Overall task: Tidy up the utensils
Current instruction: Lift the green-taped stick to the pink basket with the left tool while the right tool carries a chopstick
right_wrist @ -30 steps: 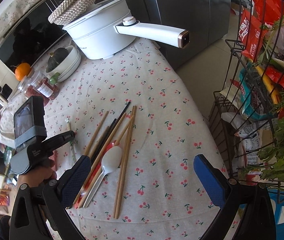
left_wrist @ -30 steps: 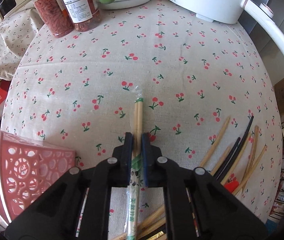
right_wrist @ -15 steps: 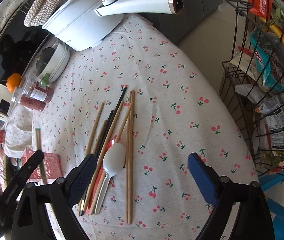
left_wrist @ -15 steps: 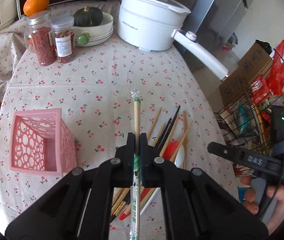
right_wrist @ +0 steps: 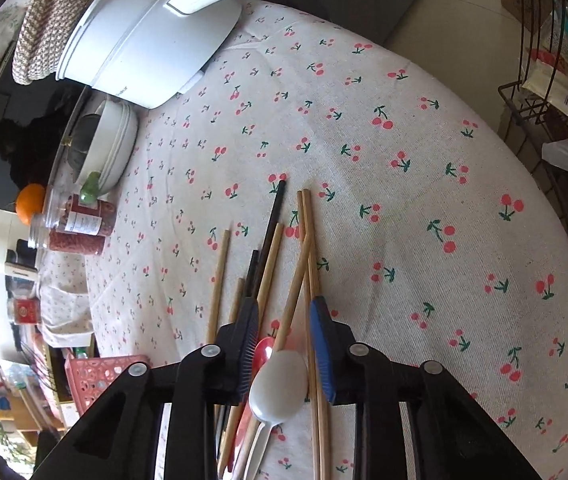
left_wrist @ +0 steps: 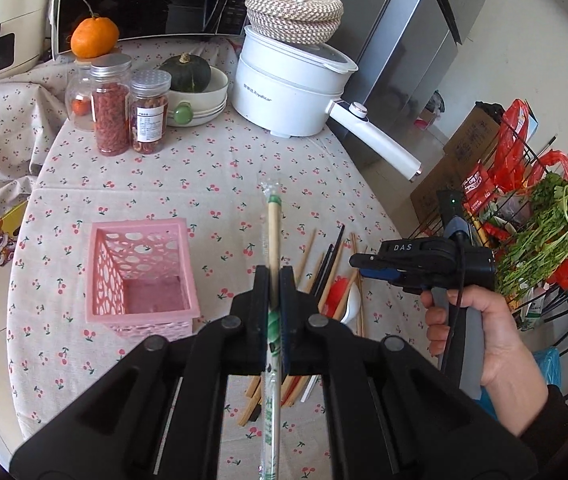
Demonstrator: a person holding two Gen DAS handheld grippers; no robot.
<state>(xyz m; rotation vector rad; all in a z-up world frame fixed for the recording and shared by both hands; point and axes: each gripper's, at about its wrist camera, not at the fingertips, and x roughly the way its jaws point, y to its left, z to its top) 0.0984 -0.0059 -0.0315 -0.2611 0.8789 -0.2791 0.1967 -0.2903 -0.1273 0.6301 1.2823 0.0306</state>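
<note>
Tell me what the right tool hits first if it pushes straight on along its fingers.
Most likely the loose chopsticks on the tablecloth: the right tool is open, straddling them and the white spoon. Depth is uncertain.

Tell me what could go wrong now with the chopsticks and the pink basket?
1. The left gripper pinches the long wrapped chopsticks near the middle, so they might tilt or slip before reaching the pink basket.
2. The basket looks light and has nothing in it, so a poke on its rim could tip it.
3. The right gripper sits open over a crossed pile of chopsticks and a white spoon, so it may grab several together.
</note>
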